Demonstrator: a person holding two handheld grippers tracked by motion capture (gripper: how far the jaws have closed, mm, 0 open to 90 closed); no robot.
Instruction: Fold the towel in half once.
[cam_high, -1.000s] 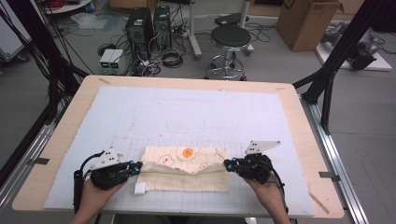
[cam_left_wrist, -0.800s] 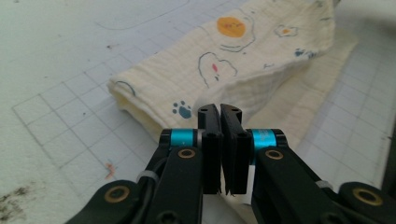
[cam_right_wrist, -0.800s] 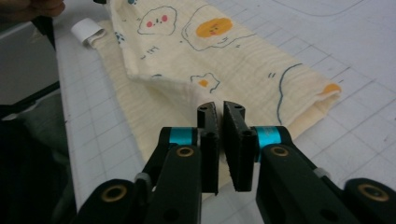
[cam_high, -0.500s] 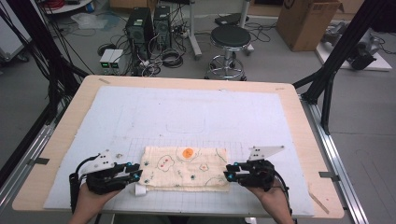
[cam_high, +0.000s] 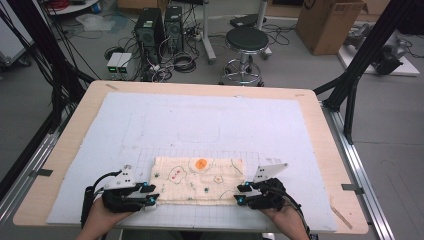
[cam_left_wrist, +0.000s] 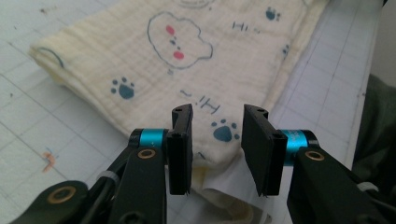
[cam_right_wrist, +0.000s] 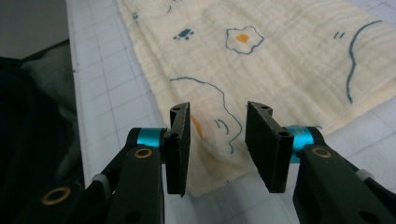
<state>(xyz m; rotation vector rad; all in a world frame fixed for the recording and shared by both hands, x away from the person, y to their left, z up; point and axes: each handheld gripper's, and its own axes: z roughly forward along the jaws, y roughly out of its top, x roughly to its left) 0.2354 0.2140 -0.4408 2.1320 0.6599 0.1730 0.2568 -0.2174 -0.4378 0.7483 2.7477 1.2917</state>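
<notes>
Lying between both grippers, the cloth (cam_high: 199, 180) has a corner under each pair of parted jaws.

Bare white gridded mat (cam_high: 200, 120) from the folded printed muslin cloth (cam_high: 200, 180) to the desk (cam_high: 65, 150) far edge and both side edges. Near the front edge, just the flat cloth between both grippers' parted jaws.

Cloth (cam_left_wrist: 187, 60) far edge cropped; white tag (cam_left_wrist: 233, 179) print prob. unreadable.
</notes>
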